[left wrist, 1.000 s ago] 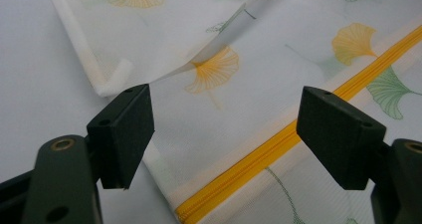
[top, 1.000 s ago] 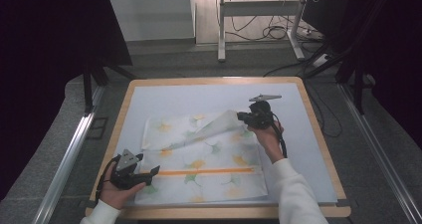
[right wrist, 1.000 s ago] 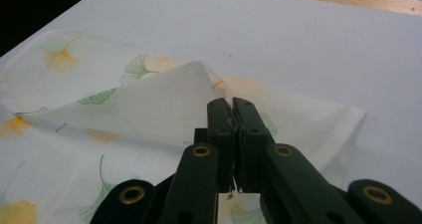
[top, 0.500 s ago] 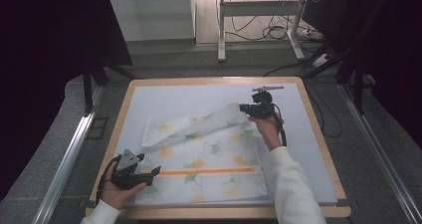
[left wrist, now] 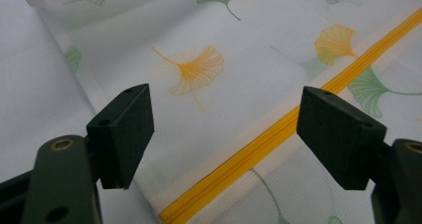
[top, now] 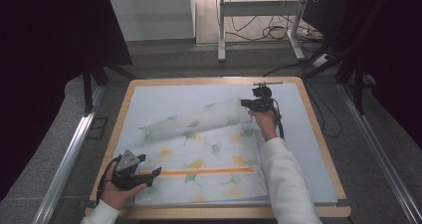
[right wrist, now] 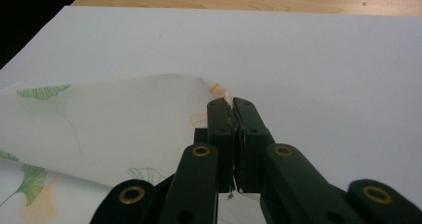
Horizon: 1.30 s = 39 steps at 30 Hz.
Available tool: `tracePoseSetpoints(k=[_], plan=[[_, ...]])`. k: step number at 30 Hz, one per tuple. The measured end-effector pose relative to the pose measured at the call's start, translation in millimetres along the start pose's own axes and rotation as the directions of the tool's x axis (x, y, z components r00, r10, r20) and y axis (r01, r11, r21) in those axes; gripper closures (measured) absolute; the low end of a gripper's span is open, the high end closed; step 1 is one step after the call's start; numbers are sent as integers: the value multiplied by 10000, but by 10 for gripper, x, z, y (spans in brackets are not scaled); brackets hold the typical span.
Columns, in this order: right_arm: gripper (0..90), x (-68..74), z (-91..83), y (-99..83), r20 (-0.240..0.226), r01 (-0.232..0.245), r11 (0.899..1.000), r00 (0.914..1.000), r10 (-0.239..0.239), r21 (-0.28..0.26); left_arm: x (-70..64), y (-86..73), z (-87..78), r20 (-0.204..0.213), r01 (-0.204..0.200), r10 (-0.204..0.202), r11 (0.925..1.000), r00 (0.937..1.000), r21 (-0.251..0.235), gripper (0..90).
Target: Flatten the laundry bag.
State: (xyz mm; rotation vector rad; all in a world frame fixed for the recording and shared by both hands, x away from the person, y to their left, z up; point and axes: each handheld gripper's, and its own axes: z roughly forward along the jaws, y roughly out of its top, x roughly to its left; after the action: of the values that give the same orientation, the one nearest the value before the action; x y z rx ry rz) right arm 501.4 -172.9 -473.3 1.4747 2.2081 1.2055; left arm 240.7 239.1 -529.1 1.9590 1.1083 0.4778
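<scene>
High view. One table [top: 318, 134], wooden-rimmed, with one pale sheet [top: 164, 102] over its top. One mesh bag [top: 209, 164], white with green and yellow leaf prints and one orange zipper [top: 199, 172], lay on the sheet toward the near edge. One right gripper [top: 247, 103] was clamped on the bag's far right corner, which it held lifted and folded over as a long flap [top: 199, 118] running leftward. Against the pictures of a second and half a second before, this gripper had travelled farther from the person toward the table's far edge, and the flap had drawn out longer and flatter, baring more of the bag's lower layer. One left gripper [top: 144, 173] sat at the bag's near left corner by the zipper's end, much where it had been.

Left gripper view. Two black jaws stood wide apart, released, with nothing between them. Below them lay the bag [left wrist: 209, 74], the zipper [left wrist: 278, 134] running diagonally between the jaws. Leaf prints counted here: two yellow and four green, some cut by the frame.

Right gripper view. Two jaws were pressed together on the bag's corner [right wrist: 211, 92], the cloth rising from the left to the pinch. Behind it lay the sheet [right wrist: 323, 69] and one strip of the table's wooden rim [right wrist: 298, 0].
</scene>
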Motion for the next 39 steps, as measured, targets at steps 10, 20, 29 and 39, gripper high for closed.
tracePoseSetpoints(k=[10, 20, 29, 39], plan=[[862, -129, 37, 24, 241, -97, 9998, 9997, 101, -168, 1, 13, 11, 29, -12, 12, 10000, 10000, -14, 225], [826, -296, 92, -3, 802, -100, 9976, 9967, 155, -690, -3, 14, -26, -80, -27, 25, 9997, 10000, -260, 230], [510, -270, -103, 36, 1316, 196, 9906, 9913, -16, -1351, -7, 10, -17, -75, -72, 70, 9998, 9999, -195, 229], [855, 11, -303, -53, -92, 1380, 9885, 9903, -1388, -618, -19, 15, -20, -80, -122, 121, 9997, 9999, -191, 228]])
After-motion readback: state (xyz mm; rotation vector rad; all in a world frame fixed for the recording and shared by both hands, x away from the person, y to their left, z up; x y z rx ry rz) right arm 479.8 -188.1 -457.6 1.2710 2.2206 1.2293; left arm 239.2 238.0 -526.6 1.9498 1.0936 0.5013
